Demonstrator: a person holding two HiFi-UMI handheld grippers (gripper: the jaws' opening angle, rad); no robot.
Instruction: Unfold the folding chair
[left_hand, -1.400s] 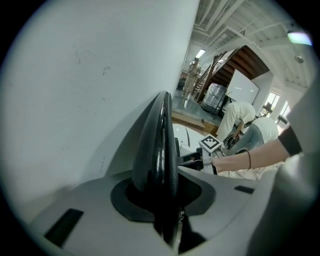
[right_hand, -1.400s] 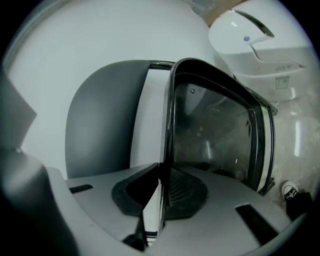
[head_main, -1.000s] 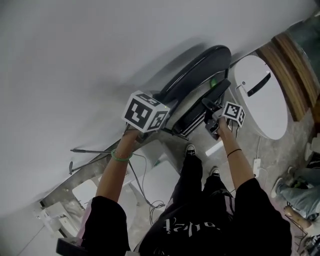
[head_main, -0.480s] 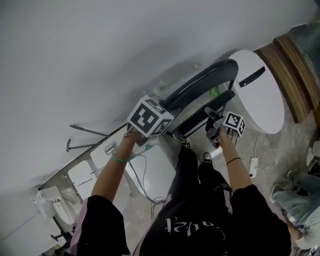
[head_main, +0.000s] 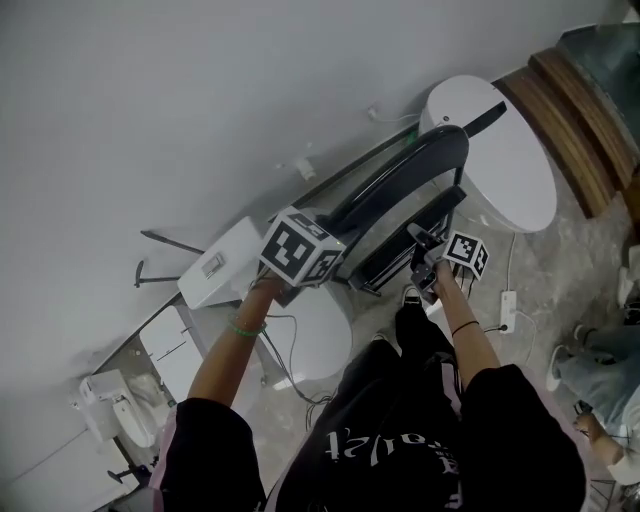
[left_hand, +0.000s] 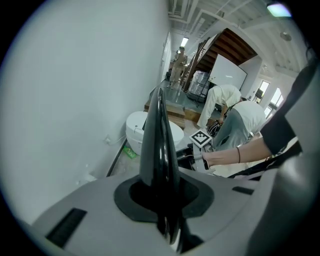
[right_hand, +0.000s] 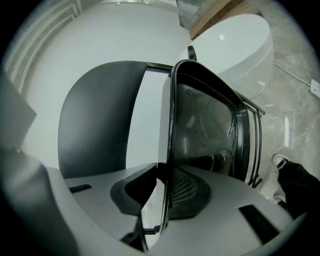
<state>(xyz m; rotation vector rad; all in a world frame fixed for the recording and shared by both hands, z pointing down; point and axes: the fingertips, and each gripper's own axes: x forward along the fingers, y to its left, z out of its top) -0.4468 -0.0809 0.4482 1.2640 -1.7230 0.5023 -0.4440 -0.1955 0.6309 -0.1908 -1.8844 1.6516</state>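
The folded black chair hangs between my two grippers, off the floor, close to the white wall. Its curved backrest (head_main: 400, 172) runs up and right, and the seat (head_main: 412, 238) lies flat against it. My left gripper (head_main: 332, 238) is shut on the backrest's thin edge (left_hand: 159, 145), which rises straight out of the jaws. My right gripper (head_main: 424, 256) grips the seat's rim (right_hand: 170, 150). Its jaws have just been opening a little, with the rim still between them. The backrest (right_hand: 95, 120) shows as a dark panel on the left of the right gripper view.
A white round table (head_main: 512, 160) stands just beyond the chair, with wooden steps (head_main: 585, 100) at the right. White boxes (head_main: 218, 266) and a white disc (head_main: 312, 335) lie on the floor by the wall. A power strip (head_main: 501, 306) lies near my feet. People stand far off (left_hand: 225, 107).
Both grippers have carried the chair along the wall. The round table now lies behind the chair's top, and white boxes have come into view below the left gripper.
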